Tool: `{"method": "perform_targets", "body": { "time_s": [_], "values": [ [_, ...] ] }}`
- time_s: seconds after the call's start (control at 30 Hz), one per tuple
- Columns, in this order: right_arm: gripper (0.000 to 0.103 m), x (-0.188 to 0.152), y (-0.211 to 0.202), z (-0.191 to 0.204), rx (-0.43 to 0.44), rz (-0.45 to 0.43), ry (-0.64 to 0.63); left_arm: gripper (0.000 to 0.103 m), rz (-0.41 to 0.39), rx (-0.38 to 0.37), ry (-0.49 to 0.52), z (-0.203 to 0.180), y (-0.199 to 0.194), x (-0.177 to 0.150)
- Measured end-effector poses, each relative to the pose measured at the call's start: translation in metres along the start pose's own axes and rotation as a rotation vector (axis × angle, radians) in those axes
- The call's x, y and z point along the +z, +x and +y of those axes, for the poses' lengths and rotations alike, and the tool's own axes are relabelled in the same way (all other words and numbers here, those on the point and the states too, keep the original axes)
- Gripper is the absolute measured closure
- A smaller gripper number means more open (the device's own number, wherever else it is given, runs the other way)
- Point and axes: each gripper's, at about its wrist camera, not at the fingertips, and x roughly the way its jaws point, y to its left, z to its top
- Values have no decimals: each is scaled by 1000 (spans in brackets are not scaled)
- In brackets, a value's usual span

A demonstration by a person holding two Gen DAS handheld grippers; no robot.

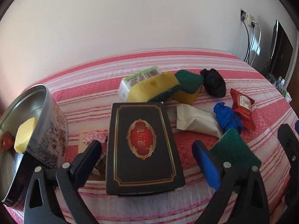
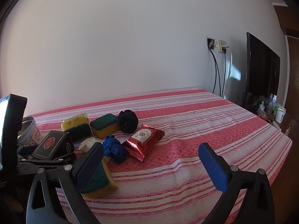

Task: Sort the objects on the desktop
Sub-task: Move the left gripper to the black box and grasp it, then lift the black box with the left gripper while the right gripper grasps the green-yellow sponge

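My left gripper (image 1: 147, 158) is open and straddles a black box with a red and gold emblem (image 1: 142, 141), with a gap on each side. Left of it stands a round tin (image 1: 50, 130) holding a yellow sponge (image 1: 25, 134) and a red packet (image 1: 6, 141). Behind the box lie two yellow-green sponges (image 1: 153, 87) (image 1: 188, 85), a white packet (image 1: 196, 121), a blue cloth (image 1: 227, 117), a red snack packet (image 1: 243, 106) and a black cloth ball (image 1: 214, 85). My right gripper (image 2: 151, 165) is open over bare cloth, its left finger above another sponge (image 2: 99, 181).
A pink-striped cloth (image 2: 186, 130) covers the table, whose edge falls away at the right. A tissue pack (image 1: 138, 80) lies behind the sponges and a pink card (image 1: 93, 138) beside the box. A wall socket with cables (image 2: 220, 46) and a black screen (image 2: 261, 74) stand at the far right.
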Motion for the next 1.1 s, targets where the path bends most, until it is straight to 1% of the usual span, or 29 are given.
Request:
{"method": "perform_targets", "body": {
  "time_s": [0.1,0.13,0.17,0.2,0.23,0.33,0.43,0.6,0.7,0.77,0.8,0.87,1.0,1.1],
  "values": [
    [1,2,1,0,1,13,-8,7,7,11,19,-6,1,-1],
    [1,2,2,1,0,20,-11,15,7,8,34,-9,1,-2],
    [1,2,3,2,5,27,-11,33,12,-5,50,-12,1,-3],
    [1,2,3,2,14,32,-7,43,28,-21,64,-14,3,-4],
    [1,2,3,2,20,35,-1,45,42,-29,69,-16,5,-5],
    [1,2,3,3,19,38,-4,46,41,-55,50,-12,4,-6],
    [1,2,3,5,18,43,-8,47,29,-76,10,-3,-2,-9],
    [1,1,4,8,22,54,-14,47,-43,-81,-6,-3,-15,-17],
    [1,1,4,10,22,56,-21,47,-46,-90,4,-4,-16,-26],
    [1,1,5,11,18,58,-26,47,-104,-74,7,-3,-25,-25],
    [1,1,5,12,18,60,-27,47,-116,-61,14,-2,-27,-25],
    [1,1,5,12,21,62,-27,47,-110,-57,19,0,-27,-24],
    [1,0,6,15,20,74,-35,47,-89,-75,-10,7,-23,-27],
    [1,-1,8,18,17,84,-41,47,-93,-73,-21,10,-24,-28]
  ]
}}
